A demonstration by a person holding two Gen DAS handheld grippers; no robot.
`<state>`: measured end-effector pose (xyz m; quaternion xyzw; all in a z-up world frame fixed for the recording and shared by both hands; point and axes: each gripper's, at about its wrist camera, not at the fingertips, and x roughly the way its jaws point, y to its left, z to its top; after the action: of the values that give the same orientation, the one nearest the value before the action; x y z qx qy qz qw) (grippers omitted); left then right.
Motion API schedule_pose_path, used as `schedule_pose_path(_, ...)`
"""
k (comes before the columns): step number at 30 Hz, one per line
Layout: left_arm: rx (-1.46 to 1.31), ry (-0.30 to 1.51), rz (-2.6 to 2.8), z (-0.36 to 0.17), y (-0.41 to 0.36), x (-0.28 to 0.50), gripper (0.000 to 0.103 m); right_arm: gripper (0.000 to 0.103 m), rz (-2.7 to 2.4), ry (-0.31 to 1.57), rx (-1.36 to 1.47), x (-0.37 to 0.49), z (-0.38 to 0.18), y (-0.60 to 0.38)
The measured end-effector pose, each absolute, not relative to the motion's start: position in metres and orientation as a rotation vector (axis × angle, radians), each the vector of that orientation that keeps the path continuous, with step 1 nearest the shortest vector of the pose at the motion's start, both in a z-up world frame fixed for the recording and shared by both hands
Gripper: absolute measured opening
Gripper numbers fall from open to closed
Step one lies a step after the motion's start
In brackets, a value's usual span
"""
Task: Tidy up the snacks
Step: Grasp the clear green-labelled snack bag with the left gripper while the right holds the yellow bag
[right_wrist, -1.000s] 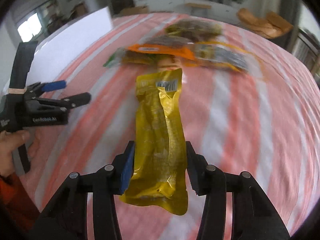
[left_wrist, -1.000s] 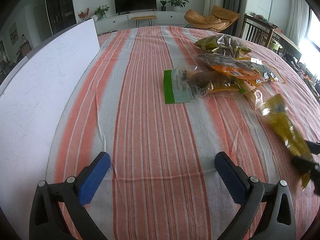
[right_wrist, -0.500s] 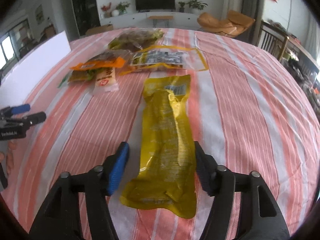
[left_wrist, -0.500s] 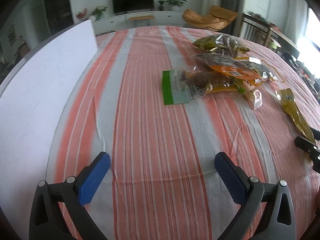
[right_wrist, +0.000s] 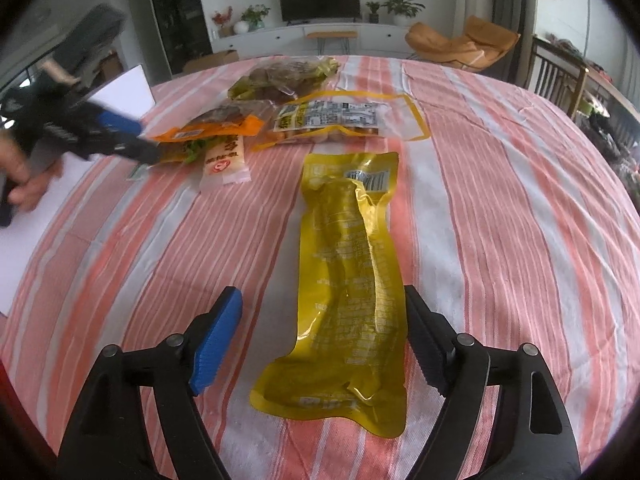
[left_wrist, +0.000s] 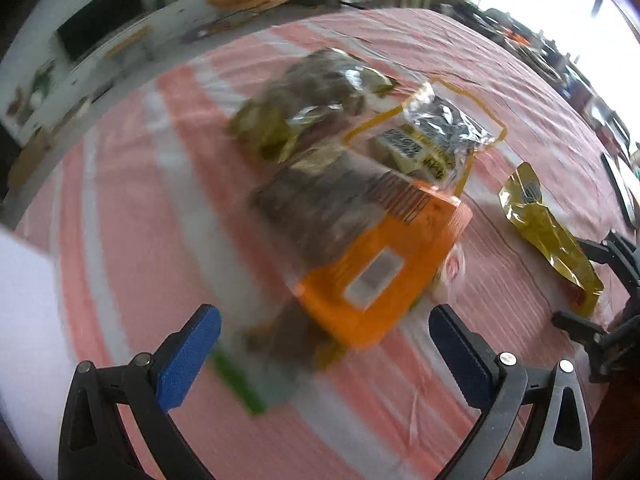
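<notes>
Two grippers, both with fingers apart: right gripper (right_wrist: 320, 340) has just been opening, yellow pouch (right_wrist: 352, 280) lying loose between them on the striped bench (right_wrist: 520, 200), lower centre. Left gripper (left_wrist: 324, 352) hovers over the orange packet (left_wrist: 376, 264) (blurred). Risk: withdrawing fingers snag the pouch's edge and drag it askew.

Long pouch (right_wrist: 352, 280) lies flat on the tablecloth (right_wrist: 500, 208), lengthwise toward the far edge, w/ its near end between the jaws of the right gripper (right_wrist: 324, 336), pads not pressing it. Behind it, a flat bag (right_wrist: 340, 120); a lumpy bag (right_wrist: 284, 76) further back, nearer the far edge. Left of the flat bag sits a stacked bag (right_wrist: 216, 128) w/ a small packet (right_wrist: 224, 160) in front. Left gripper (right_wrist: 132, 140) hovers at that stack; board (right_wrist: 128, 92) along the left edge.
</notes>
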<state>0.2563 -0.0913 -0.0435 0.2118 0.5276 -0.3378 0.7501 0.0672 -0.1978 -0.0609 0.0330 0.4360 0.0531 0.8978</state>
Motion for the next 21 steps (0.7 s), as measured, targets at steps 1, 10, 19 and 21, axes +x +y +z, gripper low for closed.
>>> schedule_pose_path(1,0.460,1.165,-0.754,-0.048,-0.094,0.255,0.103,0.082,0.109,0.903,0.068,0.067,-0.061,-0.198)
schedule_pose_path(10,0.431,1.220,-1.016,-0.040,-0.086,0.180,0.102,0.084,0.116,0.904,0.067,0.068,-0.061,-0.197)
schedule_pose_path(19,0.550,1.137,-0.875,-0.039,-0.103,0.185,0.102,0.085,0.110,0.907,0.052,0.068,-0.061,-0.195)
schedule_pose_path(21,0.586,1.155,-0.815,-0.053,-0.108,0.189,0.102,0.085,0.107,0.907,0.053,0.068,-0.061,-0.195)
